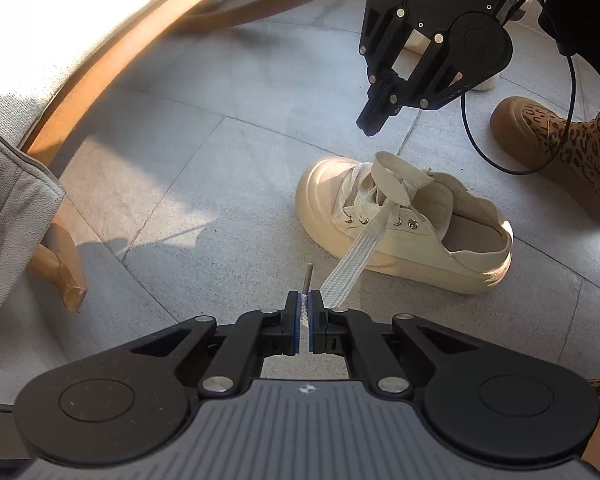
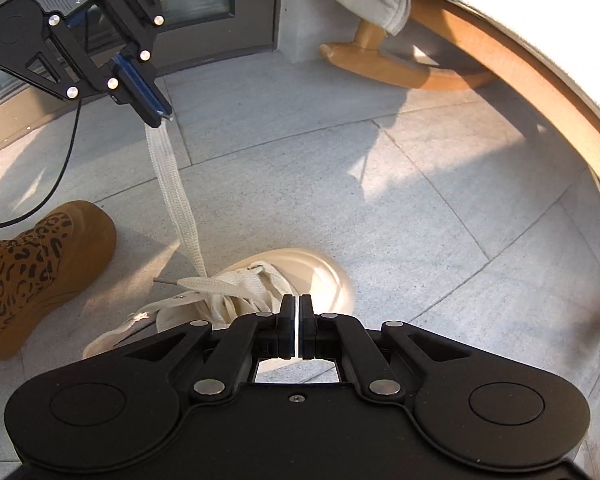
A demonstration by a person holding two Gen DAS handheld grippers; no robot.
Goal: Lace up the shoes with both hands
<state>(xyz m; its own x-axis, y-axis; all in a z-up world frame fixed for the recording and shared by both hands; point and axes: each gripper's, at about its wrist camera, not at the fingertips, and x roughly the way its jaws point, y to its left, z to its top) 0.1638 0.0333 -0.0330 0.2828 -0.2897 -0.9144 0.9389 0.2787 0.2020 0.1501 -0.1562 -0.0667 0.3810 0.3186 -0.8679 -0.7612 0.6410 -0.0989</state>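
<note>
On grey tiles, cream shoe, left gripper fingers pinching taut lace, right gripper fingers closed empty above.

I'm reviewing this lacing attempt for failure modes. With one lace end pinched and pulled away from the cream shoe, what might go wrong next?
1. The left tool pinches the lace near its tip; a harder pull may slip it free.
2. The shoe sits unrestrained on the floor, so the taut lace could drag or tip it.
3. The right tool is shut with nothing in it, above the shoe, so the loose loop stays uncontrolled.
</note>
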